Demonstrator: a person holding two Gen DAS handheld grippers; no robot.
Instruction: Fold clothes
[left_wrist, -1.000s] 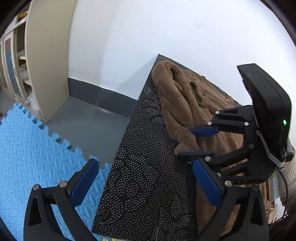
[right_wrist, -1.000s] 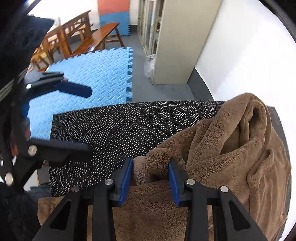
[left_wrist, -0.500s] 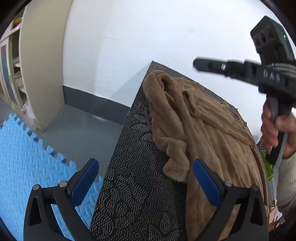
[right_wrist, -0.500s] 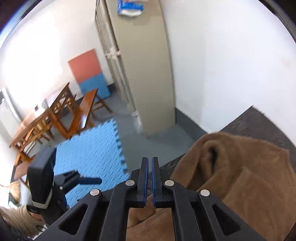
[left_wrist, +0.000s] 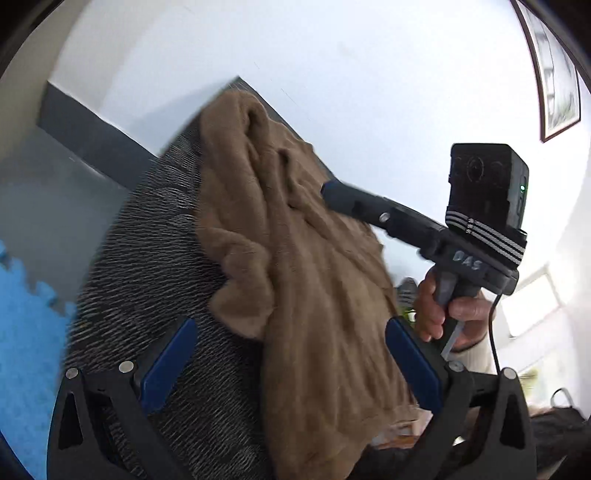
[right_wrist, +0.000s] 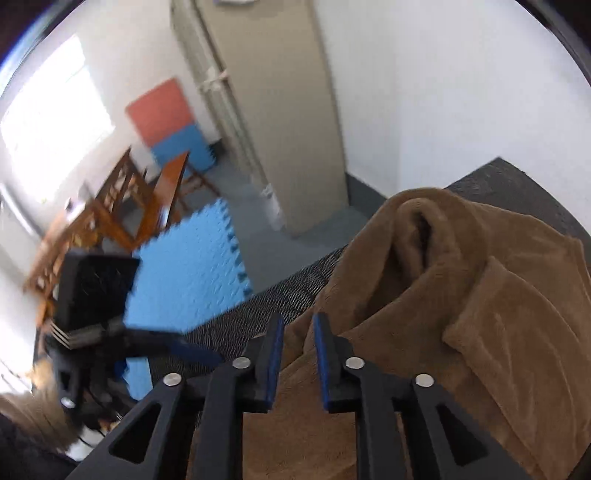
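Note:
A brown fleece garment (left_wrist: 295, 258) lies crumpled on the black dotted table (left_wrist: 147, 258), its sleeve end bunched towards the near left. My left gripper (left_wrist: 290, 365) is wide open low over the garment's near part, nothing between its blue pads. A hand holds my right gripper (left_wrist: 332, 192) above the garment's far middle. In the right wrist view the right gripper (right_wrist: 298, 358) has its pads slightly parted and holds nothing, with the garment (right_wrist: 461, 314) below it. The blurred left gripper (right_wrist: 184, 349) shows at the left over the table (right_wrist: 258, 317).
Blue foam floor mats (right_wrist: 192, 269) lie beyond the table's left edge. A beige cabinet (right_wrist: 277, 110) stands against the white wall, with wooden chairs (right_wrist: 122, 206) further off. A framed picture (left_wrist: 554, 74) hangs on the wall at the upper right.
My right gripper let go of the sleeve fold, rose, closed, then parted slightly over the garment's far part. The left gripper stayed open and moved in over the garment.

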